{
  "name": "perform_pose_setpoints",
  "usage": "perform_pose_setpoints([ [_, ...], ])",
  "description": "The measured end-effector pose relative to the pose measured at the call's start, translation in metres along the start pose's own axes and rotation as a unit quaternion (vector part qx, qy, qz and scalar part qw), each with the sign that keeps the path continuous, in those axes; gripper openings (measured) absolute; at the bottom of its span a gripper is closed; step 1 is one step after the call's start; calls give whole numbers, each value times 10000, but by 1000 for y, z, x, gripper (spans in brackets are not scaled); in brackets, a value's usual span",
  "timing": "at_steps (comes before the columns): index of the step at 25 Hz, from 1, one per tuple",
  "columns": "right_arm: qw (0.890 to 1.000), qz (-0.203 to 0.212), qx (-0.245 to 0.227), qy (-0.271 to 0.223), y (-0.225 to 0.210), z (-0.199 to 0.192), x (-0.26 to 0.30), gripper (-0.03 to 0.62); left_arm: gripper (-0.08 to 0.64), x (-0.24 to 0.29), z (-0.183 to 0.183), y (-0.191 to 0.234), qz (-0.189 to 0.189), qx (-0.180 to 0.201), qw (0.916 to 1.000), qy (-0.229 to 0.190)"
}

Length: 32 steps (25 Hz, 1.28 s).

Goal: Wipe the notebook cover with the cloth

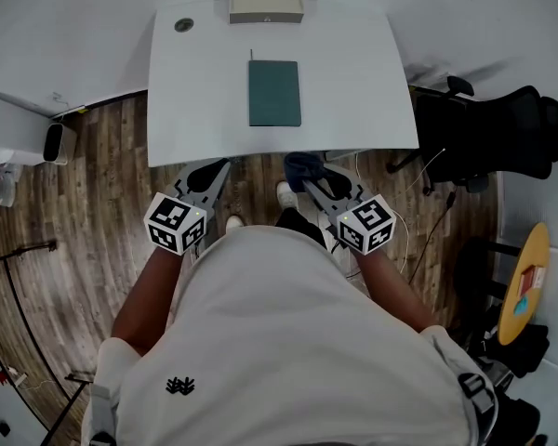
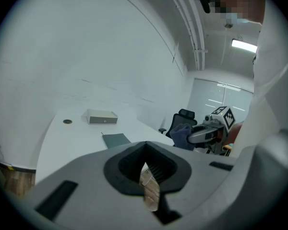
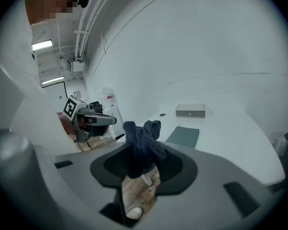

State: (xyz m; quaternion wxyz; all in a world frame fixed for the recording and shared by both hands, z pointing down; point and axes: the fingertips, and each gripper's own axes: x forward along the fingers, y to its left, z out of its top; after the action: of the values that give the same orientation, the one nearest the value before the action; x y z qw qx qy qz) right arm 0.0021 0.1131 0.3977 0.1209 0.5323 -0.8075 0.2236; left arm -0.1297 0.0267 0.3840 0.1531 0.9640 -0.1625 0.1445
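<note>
A dark green notebook (image 1: pixel 274 92) lies shut near the middle of the white table (image 1: pixel 353 82), also seen in the left gripper view (image 2: pixel 116 139) and the right gripper view (image 3: pixel 183 136). My right gripper (image 1: pixel 309 177) hangs off the table's near edge, above the wooden floor, shut on a bunched dark blue cloth (image 1: pixel 302 165) (image 3: pixel 143 145). My left gripper (image 1: pixel 216 173) is held beside it, also short of the table edge, its jaws together with nothing between them (image 2: pixel 146 166). Both grippers are well clear of the notebook.
A beige box (image 1: pixel 266 4) and a round grommet (image 1: pixel 184 25) sit at the table's far edge. A black office chair (image 1: pixel 488 137) stands to the right, a yellow round table (image 1: pixel 524 282) further right, and a white unit (image 1: pixel 9 128) at the left.
</note>
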Motion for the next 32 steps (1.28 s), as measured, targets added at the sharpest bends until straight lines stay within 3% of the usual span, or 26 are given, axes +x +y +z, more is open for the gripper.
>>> perform_pose_setpoints([
  [13, 9995, -249, -16, -174, 34, -6, -24, 133, 6, -35, -23, -14, -134, -21, 9999, -1],
  [32, 9998, -98, -180, -71, 62, -4, -16, 133, 6, -56, -27, -9, -63, -37, 9999, -128],
])
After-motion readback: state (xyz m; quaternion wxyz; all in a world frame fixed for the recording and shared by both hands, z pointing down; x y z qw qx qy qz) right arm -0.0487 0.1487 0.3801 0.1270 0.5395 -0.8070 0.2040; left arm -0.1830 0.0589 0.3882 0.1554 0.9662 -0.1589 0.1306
